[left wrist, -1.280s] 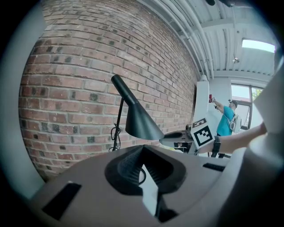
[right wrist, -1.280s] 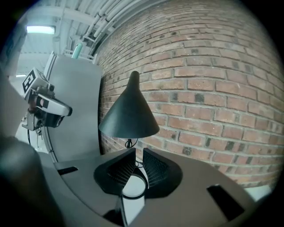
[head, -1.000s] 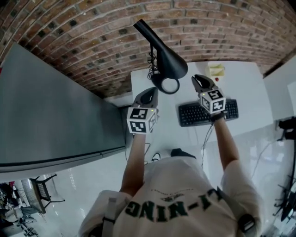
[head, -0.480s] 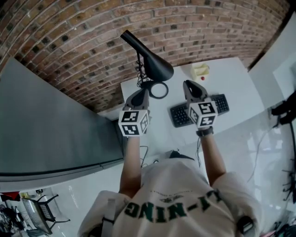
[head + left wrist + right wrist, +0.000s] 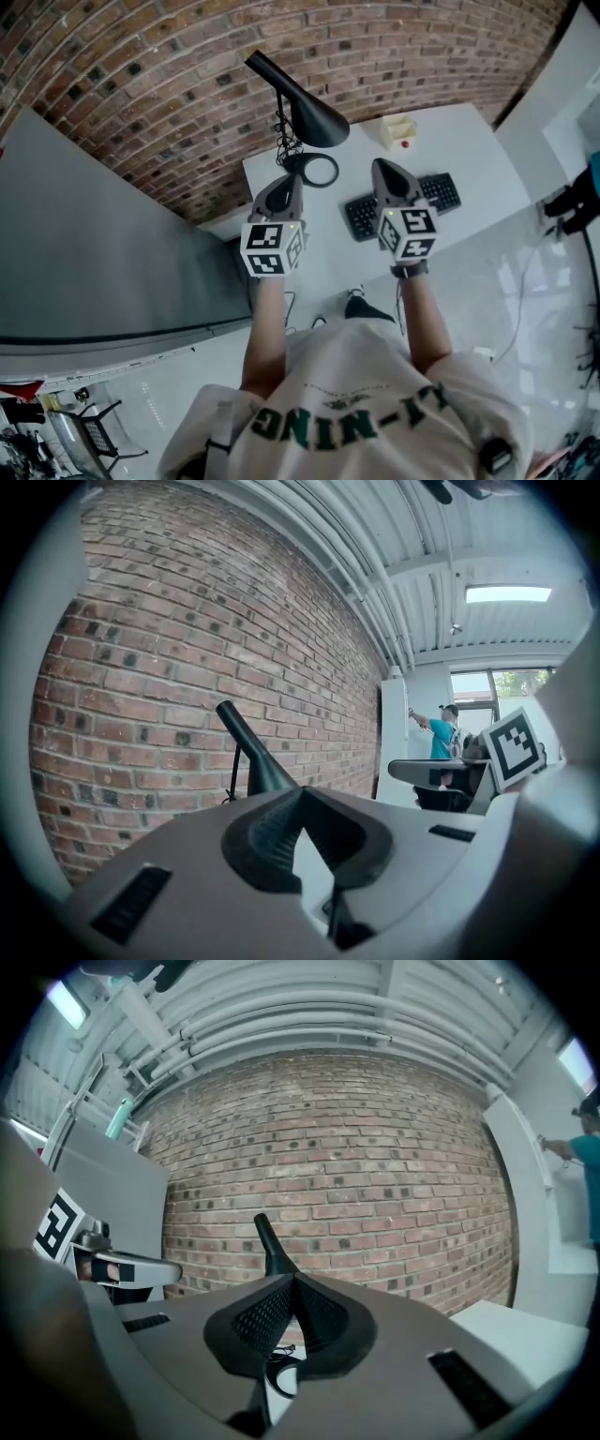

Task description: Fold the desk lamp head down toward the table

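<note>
My left gripper (image 5: 289, 183) and right gripper (image 5: 386, 171) are both pressed together on nothing, hovering over the white tabletop (image 5: 459, 141). Just beyond them, by the red brick wall (image 5: 169, 103), the black cone-shaped desk lamp head (image 5: 315, 120) stands raised above its black ring base (image 5: 302, 172). It looks light, rigid and slick, and I expect a stiff hinge. I'd pinch its narrow neck (image 5: 267, 71) and pin the base.

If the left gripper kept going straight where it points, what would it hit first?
Most likely the black desk lamp, which rises just past the closed tips of the left gripper, slightly left of centre; the brick wall stands behind it. Depth is unclear.
</note>
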Motion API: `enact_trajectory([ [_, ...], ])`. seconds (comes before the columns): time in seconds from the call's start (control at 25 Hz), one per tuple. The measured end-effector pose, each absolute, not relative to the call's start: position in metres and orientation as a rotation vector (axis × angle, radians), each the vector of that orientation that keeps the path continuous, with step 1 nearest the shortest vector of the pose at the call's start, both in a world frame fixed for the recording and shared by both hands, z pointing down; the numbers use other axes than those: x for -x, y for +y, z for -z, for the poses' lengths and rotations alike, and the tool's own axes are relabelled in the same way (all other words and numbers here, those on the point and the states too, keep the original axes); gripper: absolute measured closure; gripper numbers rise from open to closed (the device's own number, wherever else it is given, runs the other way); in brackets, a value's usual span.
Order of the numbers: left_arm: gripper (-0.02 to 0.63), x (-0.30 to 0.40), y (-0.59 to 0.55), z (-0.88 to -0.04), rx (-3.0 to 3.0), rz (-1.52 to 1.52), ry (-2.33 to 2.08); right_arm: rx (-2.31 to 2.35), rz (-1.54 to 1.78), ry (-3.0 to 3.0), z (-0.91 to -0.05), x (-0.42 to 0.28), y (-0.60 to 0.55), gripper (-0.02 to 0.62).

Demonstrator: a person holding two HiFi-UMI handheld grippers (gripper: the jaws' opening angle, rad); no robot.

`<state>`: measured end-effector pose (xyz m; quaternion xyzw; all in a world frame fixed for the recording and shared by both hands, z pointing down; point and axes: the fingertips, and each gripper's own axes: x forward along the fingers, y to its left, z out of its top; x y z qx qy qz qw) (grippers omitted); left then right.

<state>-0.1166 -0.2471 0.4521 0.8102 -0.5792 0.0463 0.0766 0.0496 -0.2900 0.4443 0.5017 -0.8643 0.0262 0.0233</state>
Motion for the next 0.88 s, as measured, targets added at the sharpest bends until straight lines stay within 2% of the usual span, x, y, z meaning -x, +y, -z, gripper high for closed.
enact_trajectory([
  [0.64,0.604,0.129,-0.218,-0.433,-2.473,-0.106,-1.756,-1.611,-0.096,-2.661,-0.43,-0.038,-0.244,0.591],
  [0.88,0.604,0.132,-0.223,-0.445,-2.448,-0.117,-1.754,-1.629,-0.123,-2.639,-0.453,-0.043,-0.253,0.591],
])
